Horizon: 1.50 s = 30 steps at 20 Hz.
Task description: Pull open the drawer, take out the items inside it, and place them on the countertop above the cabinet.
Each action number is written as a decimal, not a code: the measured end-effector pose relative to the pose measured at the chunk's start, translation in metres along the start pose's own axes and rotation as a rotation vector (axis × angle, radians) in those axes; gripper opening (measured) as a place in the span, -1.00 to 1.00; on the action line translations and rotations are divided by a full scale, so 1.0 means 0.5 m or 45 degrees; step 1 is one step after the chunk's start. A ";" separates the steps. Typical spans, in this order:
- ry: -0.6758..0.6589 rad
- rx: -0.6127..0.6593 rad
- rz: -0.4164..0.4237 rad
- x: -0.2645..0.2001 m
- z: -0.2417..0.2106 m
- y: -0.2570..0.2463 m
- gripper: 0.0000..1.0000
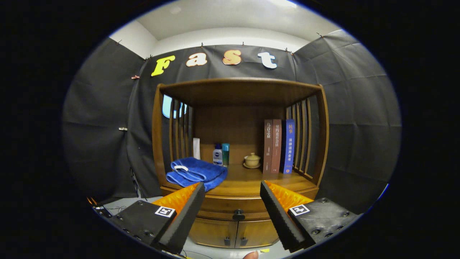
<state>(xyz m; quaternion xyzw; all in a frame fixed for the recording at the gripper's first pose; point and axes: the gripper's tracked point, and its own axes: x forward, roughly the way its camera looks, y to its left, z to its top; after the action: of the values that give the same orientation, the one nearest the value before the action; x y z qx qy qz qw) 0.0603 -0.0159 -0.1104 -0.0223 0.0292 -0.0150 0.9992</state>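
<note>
I'm looking at the wooden cabinet (239,144) dead ahead, its open shelf serving as the countertop (248,183). Three books (279,145) stand upright at its right, a folded blue towel (196,173) lies at its left (bottles (220,154) and a small lidded cup (252,160) sit behind). The drawer (233,208) below is closed, its dark knob (238,215) between my fingers. The gripper (232,192) is wide open, holding nothing.

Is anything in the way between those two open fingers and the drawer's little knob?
Nothing visible. The gripper is open, and the drawer knob shows in the gap between its fingers, beyond them, with only open air ahead. The drawer looks closed, under the countertop.
</note>
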 end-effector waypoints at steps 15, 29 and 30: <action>0.216 0.107 -0.071 0.203 -0.362 -0.036 0.72; 0.243 0.018 -0.065 0.196 -0.398 -0.035 -0.34; 0.237 0.016 -0.069 0.181 -0.397 -0.035 -0.34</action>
<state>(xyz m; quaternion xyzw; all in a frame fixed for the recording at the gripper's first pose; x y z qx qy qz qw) 0.1383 -0.0449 -0.3126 -0.0154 0.1214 -0.0441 0.9915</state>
